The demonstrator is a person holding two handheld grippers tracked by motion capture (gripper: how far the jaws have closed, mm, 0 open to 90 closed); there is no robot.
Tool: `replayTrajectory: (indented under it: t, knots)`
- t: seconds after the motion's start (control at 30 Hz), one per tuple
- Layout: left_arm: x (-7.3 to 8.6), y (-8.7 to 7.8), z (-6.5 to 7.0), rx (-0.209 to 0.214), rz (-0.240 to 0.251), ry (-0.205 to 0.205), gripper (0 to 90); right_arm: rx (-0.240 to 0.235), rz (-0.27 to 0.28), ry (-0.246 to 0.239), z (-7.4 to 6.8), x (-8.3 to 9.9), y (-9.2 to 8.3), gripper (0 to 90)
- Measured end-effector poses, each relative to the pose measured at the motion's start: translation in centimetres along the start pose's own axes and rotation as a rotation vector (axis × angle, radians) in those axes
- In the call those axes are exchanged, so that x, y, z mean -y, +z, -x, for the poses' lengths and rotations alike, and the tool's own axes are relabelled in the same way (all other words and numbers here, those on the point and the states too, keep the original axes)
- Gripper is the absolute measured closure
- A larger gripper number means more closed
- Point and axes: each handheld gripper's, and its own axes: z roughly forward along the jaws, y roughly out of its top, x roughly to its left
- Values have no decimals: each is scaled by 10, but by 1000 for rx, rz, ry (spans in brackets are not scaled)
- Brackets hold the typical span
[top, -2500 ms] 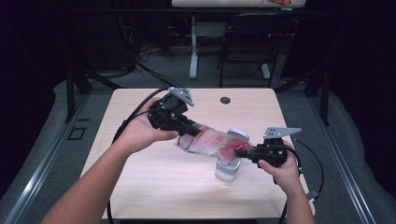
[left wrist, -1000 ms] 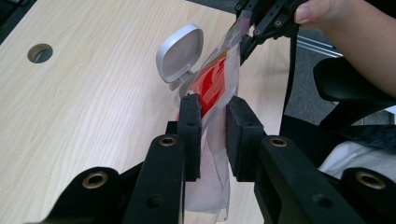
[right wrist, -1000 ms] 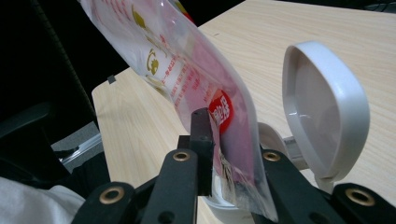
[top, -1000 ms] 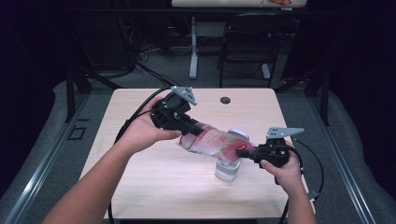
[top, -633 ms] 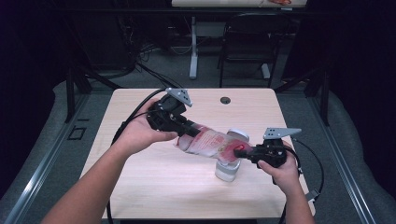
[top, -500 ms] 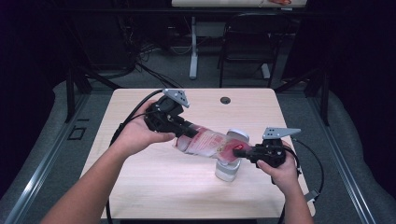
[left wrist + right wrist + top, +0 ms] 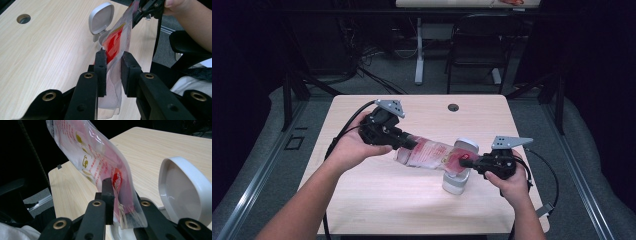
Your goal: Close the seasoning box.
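Note:
A clear plastic bag (image 7: 432, 153) with red and pink print hangs stretched between both grippers above the table. My left gripper (image 7: 404, 142) is shut on the bag's one end (image 7: 113, 75), its jaws pinching the film. My right gripper (image 7: 464, 162) is shut on the bag's other end (image 7: 120, 195). Under that end stands a small white bin (image 7: 455, 182) with its flip lid (image 7: 466, 146) raised open. In the right gripper view the lid (image 7: 185, 190) stands just right of the jaws.
The wooden table (image 7: 377, 200) has a round cable hole (image 7: 453, 107) near its far edge. Black cables trail from both grippers off the table's sides. A chair (image 7: 477, 50) and desk legs stand on the floor beyond the table.
The left gripper has tilted and shifted slightly left, keeping the bag taut. The right gripper stays at the bin, with only small wobbles.

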Motion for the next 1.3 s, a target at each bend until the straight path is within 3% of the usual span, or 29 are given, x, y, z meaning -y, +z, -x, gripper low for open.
replayTrajectory:
  t: [0.4, 0.93, 1.3]
  knots:
    - [10, -1, -5, 0, 15, -22, 772, -25, 50, 20, 4, 5, 4, 779]
    - [18, -1, -11, 1, 18, -49, 767, -84, -25, 36, 13, 16, 15, 771]
    - [26, -1, -14, -3, 30, -63, 760, -101, -11, 41, 17, 20, 13, 837]
